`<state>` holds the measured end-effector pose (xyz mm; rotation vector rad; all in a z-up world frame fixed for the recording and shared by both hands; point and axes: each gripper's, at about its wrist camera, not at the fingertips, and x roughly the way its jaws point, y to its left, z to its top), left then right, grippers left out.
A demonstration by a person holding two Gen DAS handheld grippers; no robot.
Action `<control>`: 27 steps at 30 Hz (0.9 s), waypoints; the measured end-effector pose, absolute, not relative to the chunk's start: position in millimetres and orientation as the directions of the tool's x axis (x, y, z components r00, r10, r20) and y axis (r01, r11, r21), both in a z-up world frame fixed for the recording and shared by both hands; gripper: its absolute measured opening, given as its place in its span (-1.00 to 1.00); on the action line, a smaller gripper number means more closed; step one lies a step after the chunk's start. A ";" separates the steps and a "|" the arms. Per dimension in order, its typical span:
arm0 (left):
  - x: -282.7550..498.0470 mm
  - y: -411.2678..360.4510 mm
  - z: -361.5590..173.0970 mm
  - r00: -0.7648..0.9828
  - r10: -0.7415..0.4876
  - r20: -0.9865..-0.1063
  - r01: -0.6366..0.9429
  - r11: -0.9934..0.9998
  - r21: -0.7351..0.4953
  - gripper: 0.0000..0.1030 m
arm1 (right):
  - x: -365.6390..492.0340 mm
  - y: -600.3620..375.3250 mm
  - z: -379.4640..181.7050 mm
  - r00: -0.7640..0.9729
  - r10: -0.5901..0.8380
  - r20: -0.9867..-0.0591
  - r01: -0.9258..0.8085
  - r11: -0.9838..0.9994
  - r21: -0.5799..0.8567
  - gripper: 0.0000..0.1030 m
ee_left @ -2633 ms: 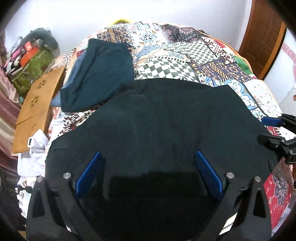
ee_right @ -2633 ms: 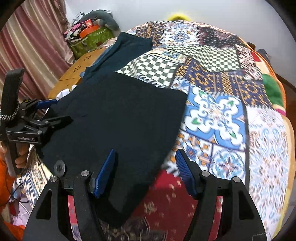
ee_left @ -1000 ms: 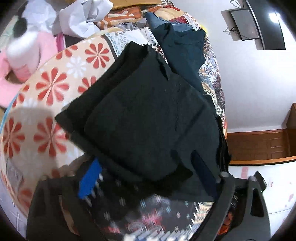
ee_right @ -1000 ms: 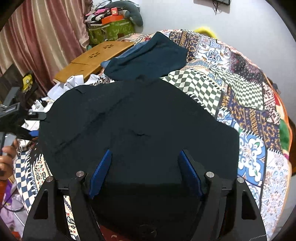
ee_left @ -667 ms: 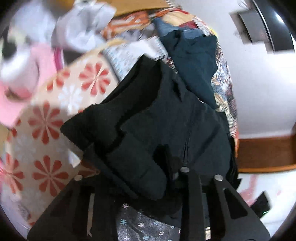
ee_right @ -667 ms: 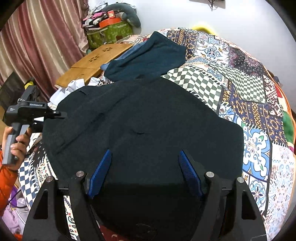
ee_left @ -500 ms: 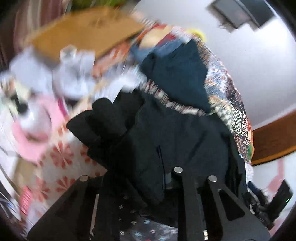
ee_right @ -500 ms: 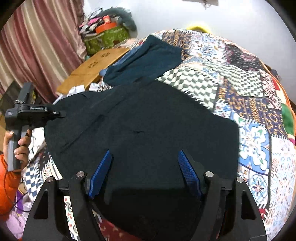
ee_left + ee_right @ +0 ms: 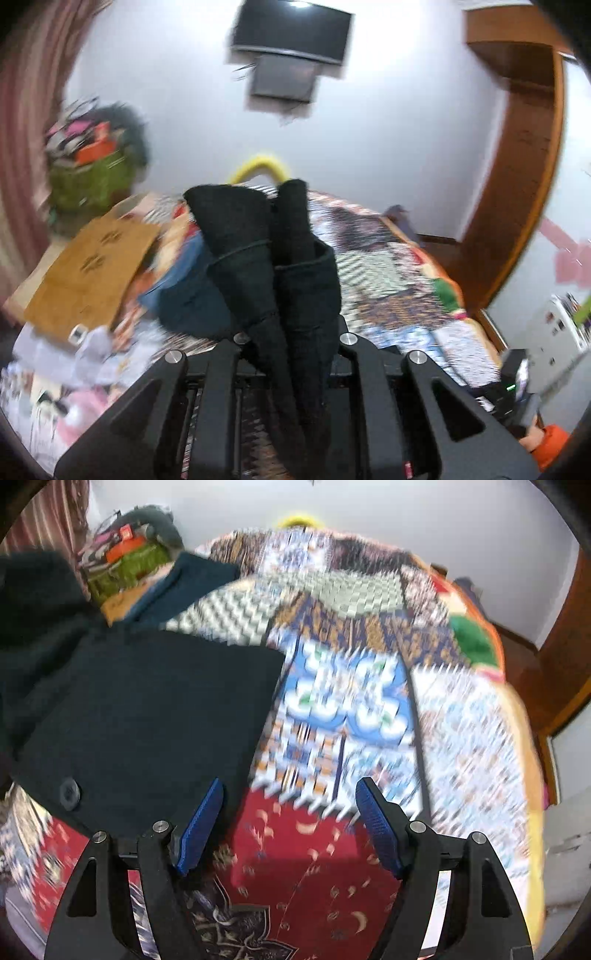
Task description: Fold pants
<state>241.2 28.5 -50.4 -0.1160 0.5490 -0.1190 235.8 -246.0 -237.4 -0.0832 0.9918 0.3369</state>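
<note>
The black pants point(image 9: 140, 716) lie folded on the patchwork bedspread point(image 9: 351, 701), with a dark button near their front edge. My left gripper point(image 9: 291, 332) is shut on a bunched end of the pants point(image 9: 258, 251) and holds it up in the air, so the fabric stands above the fingers. That lifted end shows at the far left of the right wrist view point(image 9: 33, 598). My right gripper point(image 9: 288, 819) is open and empty, its blue pads over the bedspread just right of the pants' edge.
A dark teal garment point(image 9: 184, 583) lies further up the bed. A wooden lap table point(image 9: 92, 273) and a green bag point(image 9: 92, 181) of clutter stand at the left. A TV point(image 9: 291, 33) hangs on the far wall. A wooden door frame point(image 9: 517, 184) is at the right.
My left gripper has closed on the pants' end and swung it upward. My right gripper has moved right, off the pants, and stays open.
</note>
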 end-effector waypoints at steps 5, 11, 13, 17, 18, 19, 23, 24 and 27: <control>261.2 -33.3 -62.2 0.783 -0.258 -0.567 0.214 0.966 -0.145 -0.75 | 233.6 -248.5 -233.7 0.505 0.252 -0.826 -0.316 0.944 0.095 0.35; 275.6 -94.1 -118.5 0.642 -0.309 -0.701 0.304 0.943 -0.137 -0.75 | 231.6 -253.5 -235.0 0.506 0.274 -0.818 -0.308 0.943 0.125 0.35; 275.6 -103.5 -134.8 0.588 -0.328 -0.740 0.325 0.933 -0.155 -0.74 | 231.9 -253.5 -235.7 0.507 0.278 -0.816 -0.306 0.943 0.131 0.35; 270.6 -121.2 -161.5 0.513 -0.319 -0.797 0.359 0.923 -0.138 -0.73 | 230.1 -254.8 -235.7 0.508 0.285 -0.813 -0.303 0.943 0.141 0.35; 268.9 -125.5 -163.3 0.504 -0.310 -0.806 0.366 0.922 -0.126 -0.72 | 229.8 -254.9 -235.6 0.508 0.286 -0.812 -0.302 0.943 0.143 0.35; 267.2 -128.0 -165.4 0.498 -0.293 -0.816 0.373 0.922 -0.104 -0.72 | 229.8 -255.1 -235.5 0.509 0.287 -0.811 -0.299 0.943 0.145 0.35; 258.2 -130.7 -165.8 0.474 -0.291 -0.831 0.406 0.910 -0.088 -0.17 | 227.3 -257.4 -233.7 0.512 0.297 -0.806 -0.293 0.942 0.161 0.35; 258.2 -128.0 -163.7 0.454 -0.328 -0.828 0.416 0.900 -0.129 0.33 | 226.9 -258.4 -232.9 0.513 0.300 -0.804 -0.293 0.942 0.164 0.35; 252.2 -113.9 -154.4 0.492 -0.357 -0.794 0.403 0.902 -0.156 0.66 | 222.5 -259.5 -229.2 0.517 0.304 -0.800 -0.296 0.941 0.166 0.35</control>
